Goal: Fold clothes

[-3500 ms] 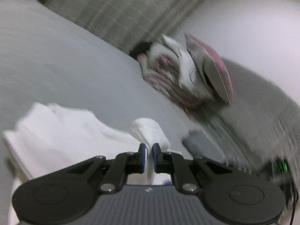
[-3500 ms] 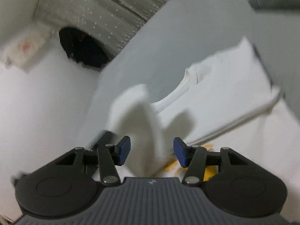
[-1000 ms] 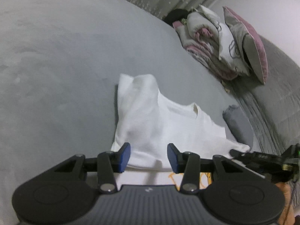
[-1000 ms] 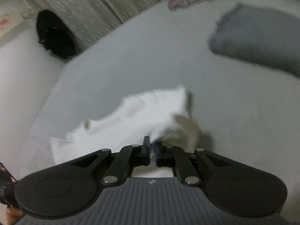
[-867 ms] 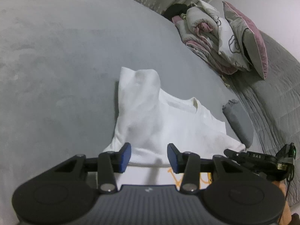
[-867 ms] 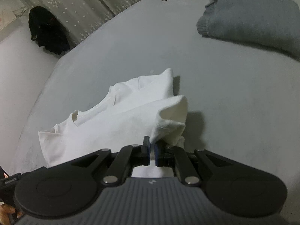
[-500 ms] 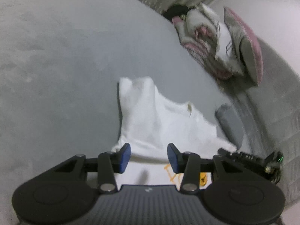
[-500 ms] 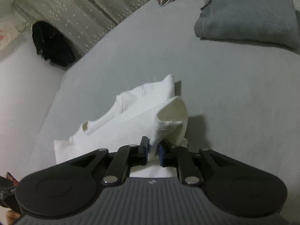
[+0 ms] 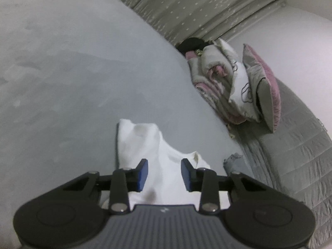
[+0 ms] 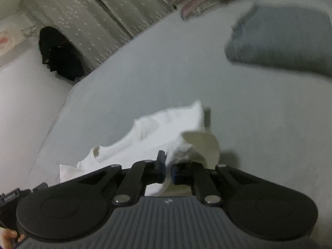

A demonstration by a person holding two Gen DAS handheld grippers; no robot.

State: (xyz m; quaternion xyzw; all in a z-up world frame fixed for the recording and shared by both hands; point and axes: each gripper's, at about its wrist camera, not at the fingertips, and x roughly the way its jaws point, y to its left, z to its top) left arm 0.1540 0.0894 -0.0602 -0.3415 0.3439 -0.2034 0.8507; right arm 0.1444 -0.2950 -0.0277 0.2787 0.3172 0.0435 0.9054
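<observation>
— Grippers first: what does each one have?

— Right gripper (image 10: 168,171) is clamped on a raised fold of the white T-shirt (image 10: 166,128), cloth pinched between its blue pads. Left gripper (image 9: 164,174) hangs over the shirt's near part, jaws apart but closing, with nothing pressed between them.

— Where does the shirt lie?

— On the grey bedspread (image 9: 72,72), partly folded, neckline visible. A folded grey garment (image 10: 286,39) lies well apart from it, and a pile of pink and cream bedding (image 9: 224,83) sits by the curtain (image 9: 197,6).

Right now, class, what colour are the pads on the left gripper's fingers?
Blue pads, clearest in the left wrist view.
</observation>
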